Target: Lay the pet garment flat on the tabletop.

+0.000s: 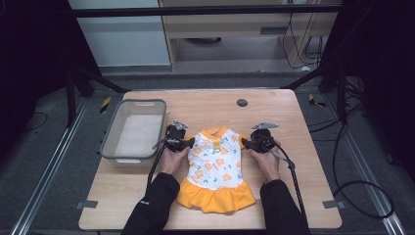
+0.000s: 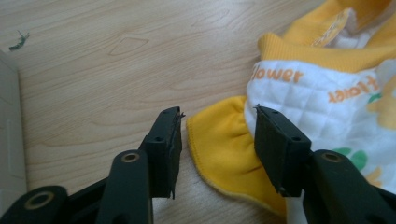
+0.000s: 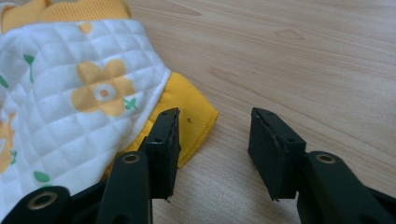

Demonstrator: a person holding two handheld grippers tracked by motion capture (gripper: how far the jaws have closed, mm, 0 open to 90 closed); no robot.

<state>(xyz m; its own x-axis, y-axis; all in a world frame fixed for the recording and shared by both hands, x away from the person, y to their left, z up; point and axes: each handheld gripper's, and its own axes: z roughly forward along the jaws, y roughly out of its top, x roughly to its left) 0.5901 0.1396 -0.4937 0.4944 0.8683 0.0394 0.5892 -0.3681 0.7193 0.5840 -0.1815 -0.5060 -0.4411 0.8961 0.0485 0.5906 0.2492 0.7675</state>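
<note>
Wooden desk [image 1: 293, 161], light grain, rounded corners. A small dark round disc [image 1: 242, 103] sits near the far edge, about mid-width.

Grey plastic bin [image 1: 108, 143] on the desk's left side, reaching toward the left edge — its inside looks white and bare.

Small dress [image 1: 216, 169] lies flat at the desk's middle, nearer the near edge: white quilted body with yellow flower print and orange "flower" lettering, yellow collar toward the far edge, yellow ruffled skirt toward the near edge. Yellow sleeve cuffs stick out at both shoulders.

Person's forearms in black sleeves come in from the near edge, one hand on each gripper.

Left gripper [image 1: 185, 142] is at the dress's left shoulder. In the left gripper view its jaws are spread wide, the yellow sleeve cuff [image 2: 224, 149] lying between them — right jaw over the white quilted fabric, left jaw over bare wood. Nothing pinched.

Right gripper [image 1: 246, 143] is at the dress's right shoulder. In the right gripper view its jaws are spread too; left jaw is over the edge of the other yellow cuff [image 3: 194, 116], right jaw over bare wood, gap mostly bare desk.
</note>
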